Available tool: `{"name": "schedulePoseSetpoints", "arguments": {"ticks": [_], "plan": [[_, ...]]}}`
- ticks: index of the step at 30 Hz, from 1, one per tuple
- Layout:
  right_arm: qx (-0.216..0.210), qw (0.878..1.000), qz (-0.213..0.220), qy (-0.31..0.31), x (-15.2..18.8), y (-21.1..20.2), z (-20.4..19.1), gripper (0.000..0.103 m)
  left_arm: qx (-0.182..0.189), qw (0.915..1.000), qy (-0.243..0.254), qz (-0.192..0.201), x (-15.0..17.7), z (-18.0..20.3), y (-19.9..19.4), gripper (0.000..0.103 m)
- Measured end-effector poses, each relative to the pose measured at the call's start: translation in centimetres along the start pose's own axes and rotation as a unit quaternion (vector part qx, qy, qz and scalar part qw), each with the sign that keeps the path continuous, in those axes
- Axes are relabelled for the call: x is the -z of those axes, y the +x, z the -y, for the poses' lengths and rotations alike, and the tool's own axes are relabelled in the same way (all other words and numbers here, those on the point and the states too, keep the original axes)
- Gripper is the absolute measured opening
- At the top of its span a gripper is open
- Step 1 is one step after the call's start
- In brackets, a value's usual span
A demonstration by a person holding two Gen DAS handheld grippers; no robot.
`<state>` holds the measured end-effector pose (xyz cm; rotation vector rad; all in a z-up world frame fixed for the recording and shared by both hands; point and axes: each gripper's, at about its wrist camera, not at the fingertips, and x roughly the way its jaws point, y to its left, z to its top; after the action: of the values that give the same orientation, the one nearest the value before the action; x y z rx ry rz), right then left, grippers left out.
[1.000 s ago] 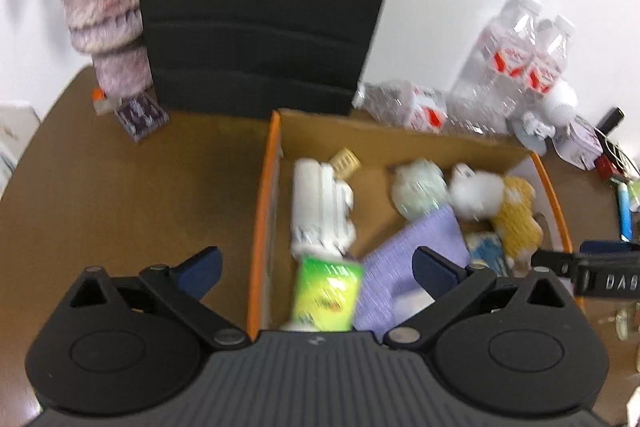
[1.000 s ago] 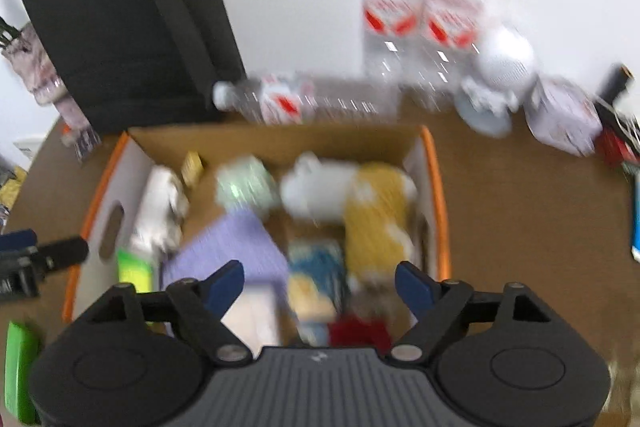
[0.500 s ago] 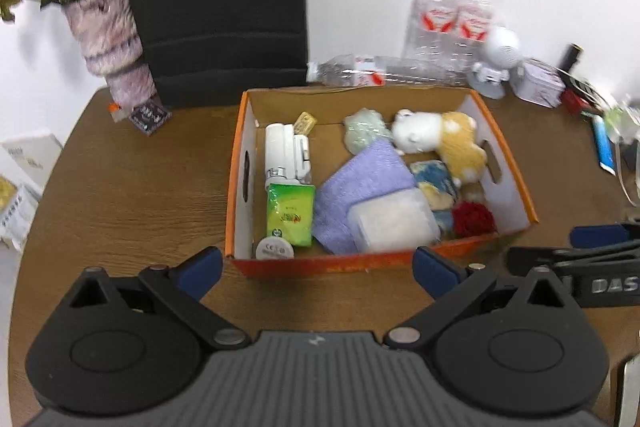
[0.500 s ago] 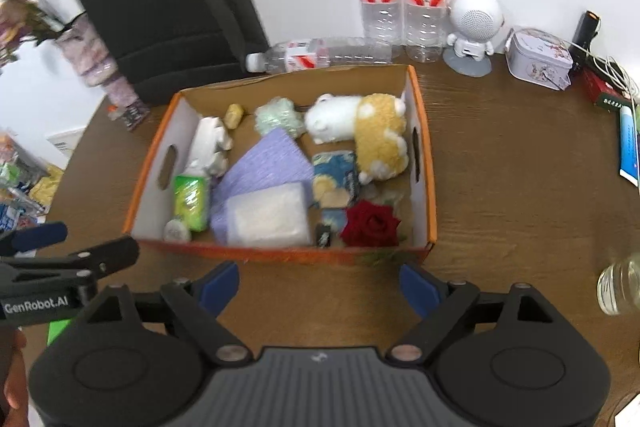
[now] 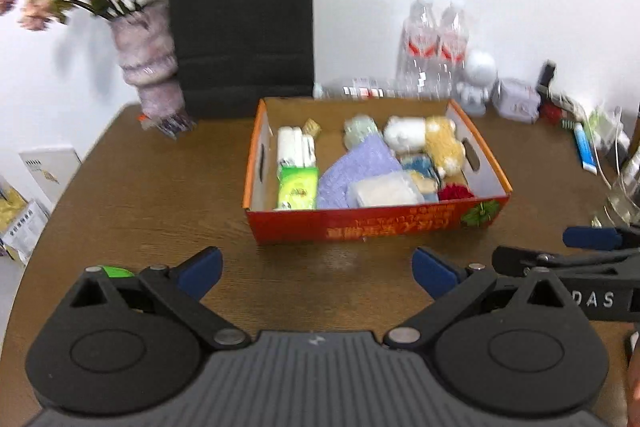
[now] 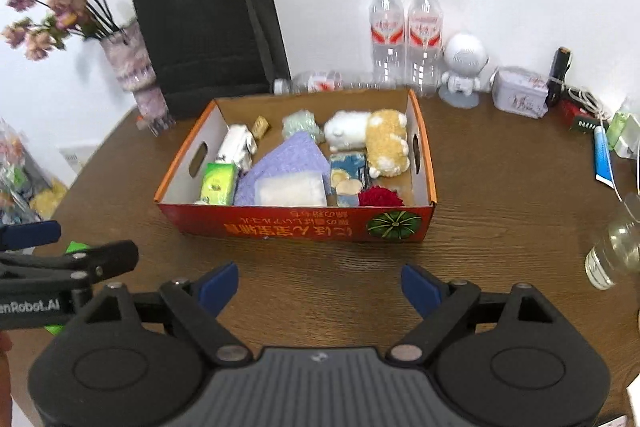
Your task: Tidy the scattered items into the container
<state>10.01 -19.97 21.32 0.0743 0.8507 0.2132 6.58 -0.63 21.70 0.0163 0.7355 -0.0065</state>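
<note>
An orange cardboard box point(image 5: 372, 223) point(image 6: 296, 225) stands mid-table. It holds a plush toy point(image 6: 376, 139), a purple cloth point(image 6: 280, 163), a green tissue pack point(image 6: 218, 183), a white bottle pack point(image 6: 236, 145), a red rose point(image 6: 380, 197) and several small items. My left gripper point(image 5: 316, 273) is open and empty, in front of the box. My right gripper point(image 6: 320, 287) is open and empty, also in front of the box. A green object point(image 6: 74, 249) lies under the left gripper.
A black paper bag point(image 6: 208, 27), a vase of flowers point(image 6: 128, 63), water bottles point(image 6: 406, 39), a white robot figure point(image 6: 462, 67) and a tin point(image 6: 520, 93) stand along the back wall. A glass jar point(image 6: 612, 255) and cables point(image 6: 592, 107) are at the right.
Both grippers have pulled back and up from over the box to the table's near side. The whole box now shows in both views. Both stay open.
</note>
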Motion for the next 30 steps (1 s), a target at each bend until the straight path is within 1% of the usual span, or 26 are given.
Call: {"name": "schedulePoseSetpoints", "arguments": {"ticks": [1, 2, 3, 4, 5, 6, 7, 9, 11, 12, 16, 19, 21, 23, 27, 30], "plan": [[0.002, 1.000, 0.024, 0.000, 1.3, -0.3, 0.1, 0.088, 0.001, 0.9996, -0.005, 0.027, 1.4, -0.2, -0.5, 0.103], [0.012, 0.998, 0.053, -0.003, 2.8, -0.6, 0.2, 0.088, 0.004, 0.9985, -0.005, 0.055, 3.0, -0.3, -0.9, 0.103], [0.036, 0.996, 0.086, -0.008, 4.6, -0.8, 0.2, 0.091, 0.007, 0.9965, 0.001, 0.083, 4.7, -0.5, -1.2, 0.103], [0.061, 0.992, 0.113, -0.014, 6.5, -0.8, 0.1, 0.099, 0.005, 0.9946, 0.009, 0.103, 6.5, -0.6, -1.3, 0.103], [0.076, 0.988, 0.130, -0.019, 8.3, -0.6, 0.1, 0.102, -0.002, 0.9931, 0.015, 0.116, 8.3, -0.7, -1.3, 0.103], [0.082, 0.986, 0.141, -0.025, 10.2, -0.3, 0.2, 0.103, -0.009, 0.9921, 0.016, 0.124, 10.0, -0.7, -1.1, 0.103], [0.080, 0.986, 0.143, -0.029, 11.8, 0.2, 0.3, 0.103, -0.011, 0.9921, 0.013, 0.124, 11.4, -0.8, -0.8, 0.103], [0.074, 0.988, 0.136, -0.030, 14.1, 1.2, 0.5, 0.103, 0.012, 0.9943, 0.005, 0.106, 13.9, -1.1, 0.2, 0.103], [0.071, 0.989, 0.128, -0.022, 15.7, 2.1, 0.7, 0.103, 0.038, 0.9961, -0.002, 0.079, 15.3, -1.5, 1.5, 0.103], [0.071, 0.990, 0.124, -0.019, 16.3, 2.6, 0.8, 0.103, 0.041, 0.9966, -0.002, 0.071, 15.8, -1.5, 2.1, 0.103], [0.075, 0.992, 0.099, -0.019, 17.3, 4.4, 0.7, 0.103, 0.004, 0.9984, 0.026, 0.050, 16.4, -1.0, 4.2, 0.103], [0.058, 0.994, 0.083, -0.029, 17.7, 5.2, 0.5, 0.103, 0.000, 0.9992, 0.032, 0.025, 16.7, -0.7, 5.4, 0.103], [0.055, 0.995, 0.073, -0.035, 17.9, 5.7, 0.3, 0.103, -0.008, 0.9993, 0.034, 0.014, 17.1, -0.7, 6.0, 0.103], [0.055, 0.996, 0.065, -0.037, 18.1, 6.3, 0.2, 0.103, -0.008, 0.9995, 0.028, 0.012, 17.3, -0.8, 6.1, 0.103], [0.065, 0.995, 0.072, -0.035, 18.0, 6.7, 0.0, 0.103, 0.003, 0.9999, 0.003, 0.010, 17.2, -1.5, 6.6, 0.103], [0.070, 0.995, 0.072, -0.028, 17.9, 6.9, 0.1, 0.103, 0.000, 0.9999, 0.002, 0.014, 17.4, -1.3, 6.6, 0.103]]}}
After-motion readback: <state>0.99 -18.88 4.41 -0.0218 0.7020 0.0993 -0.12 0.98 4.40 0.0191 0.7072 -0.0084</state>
